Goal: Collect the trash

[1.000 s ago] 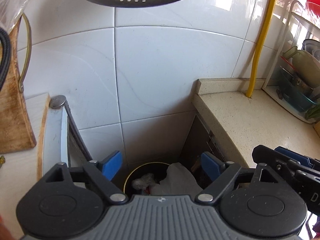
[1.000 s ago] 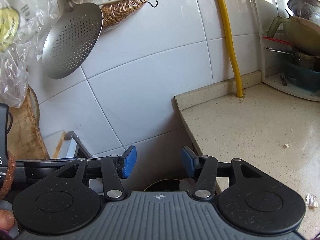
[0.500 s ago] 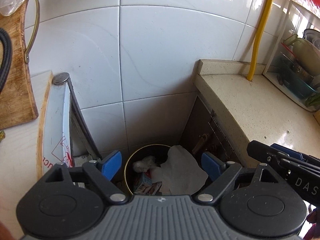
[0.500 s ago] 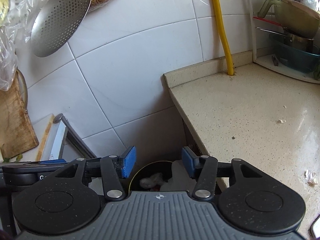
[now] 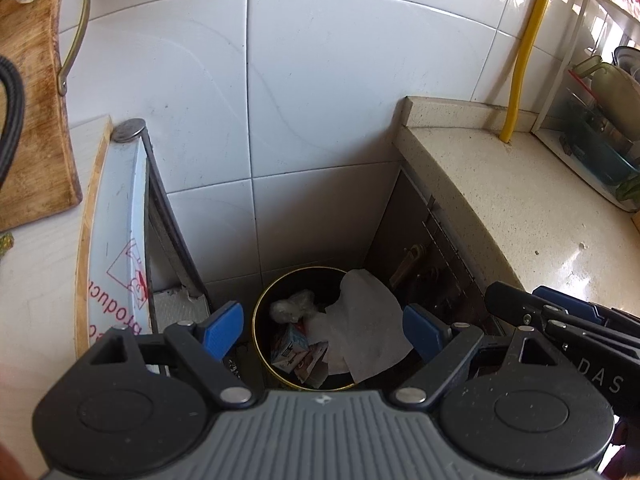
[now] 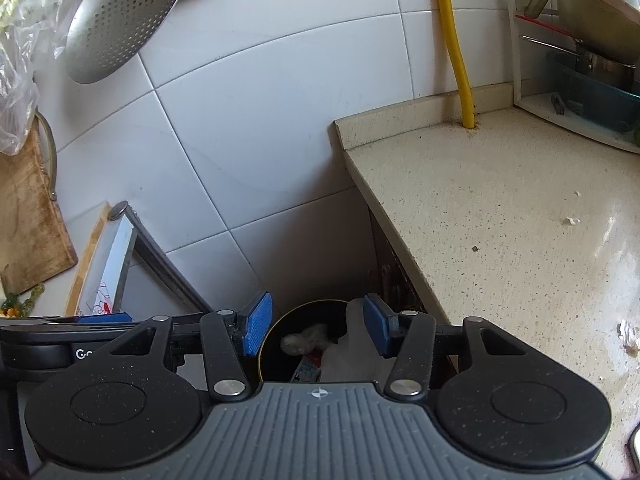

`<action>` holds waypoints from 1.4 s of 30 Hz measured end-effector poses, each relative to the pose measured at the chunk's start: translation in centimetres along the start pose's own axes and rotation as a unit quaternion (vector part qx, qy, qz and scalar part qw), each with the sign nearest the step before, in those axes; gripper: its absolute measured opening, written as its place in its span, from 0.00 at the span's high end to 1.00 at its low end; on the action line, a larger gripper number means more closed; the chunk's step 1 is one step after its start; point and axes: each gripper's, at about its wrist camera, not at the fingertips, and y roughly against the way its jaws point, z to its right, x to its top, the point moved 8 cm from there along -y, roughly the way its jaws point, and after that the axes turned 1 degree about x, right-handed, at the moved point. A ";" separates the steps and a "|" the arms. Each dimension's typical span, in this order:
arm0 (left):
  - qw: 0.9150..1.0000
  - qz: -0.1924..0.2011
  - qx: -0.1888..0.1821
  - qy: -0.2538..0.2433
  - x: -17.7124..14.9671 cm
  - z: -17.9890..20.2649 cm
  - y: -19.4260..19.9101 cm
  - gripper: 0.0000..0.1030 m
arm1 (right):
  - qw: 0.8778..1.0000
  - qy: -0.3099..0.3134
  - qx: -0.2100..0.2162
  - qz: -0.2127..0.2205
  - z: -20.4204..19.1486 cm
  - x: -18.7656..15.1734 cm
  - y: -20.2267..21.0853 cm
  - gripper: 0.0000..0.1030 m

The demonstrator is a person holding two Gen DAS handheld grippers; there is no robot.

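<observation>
A round black trash bin with a gold rim (image 5: 262, 312) stands on the floor in the gap beside the counter. It holds a white paper sheet (image 5: 364, 328), a small carton (image 5: 290, 346) and crumpled wrap (image 5: 290, 306). My left gripper (image 5: 322, 328) is open and empty, held high above the bin. My right gripper (image 6: 316, 326) is open and empty, also above the bin (image 6: 280, 332). Its fingers show at the right in the left wrist view (image 5: 560, 316). Small white scraps (image 6: 628, 334) lie on the counter at the right.
A speckled beige counter (image 6: 500, 220) is on the right, with a yellow pipe (image 6: 452, 40) and a dish rack (image 6: 580, 60) at its back. A white tiled wall is ahead. A wooden board (image 5: 36, 120), a slotted ladle (image 6: 120, 24) and a leaning panel (image 5: 116, 220) are on the left.
Both grippers have tilted down and moved forward over the gap, so the bin and its contents now show more fully between the fingers. Both stay open.
</observation>
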 end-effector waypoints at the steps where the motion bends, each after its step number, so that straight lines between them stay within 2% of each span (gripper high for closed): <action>1: 1.000 -0.001 0.002 0.000 -0.2 0.0 0.0 0.19 | 1.000 0.001 0.000 -0.002 0.0 -0.1 0.0 0.43; 22: 1.000 -0.020 0.010 -0.001 -1.9 0.0 0.0 0.21 | 1.000 -0.001 0.008 -0.024 0.2 -1.4 0.3 0.43; 36: 0.997 -0.076 -0.023 0.002 -5.1 1.1 -1.3 0.27 | 0.998 -0.011 0.007 -0.057 1.4 -4.0 0.4 0.44; 42: 0.996 -0.086 -0.017 -0.002 -5.6 1.5 -1.7 0.26 | 0.998 -0.017 0.004 -0.064 1.7 -4.4 0.3 0.44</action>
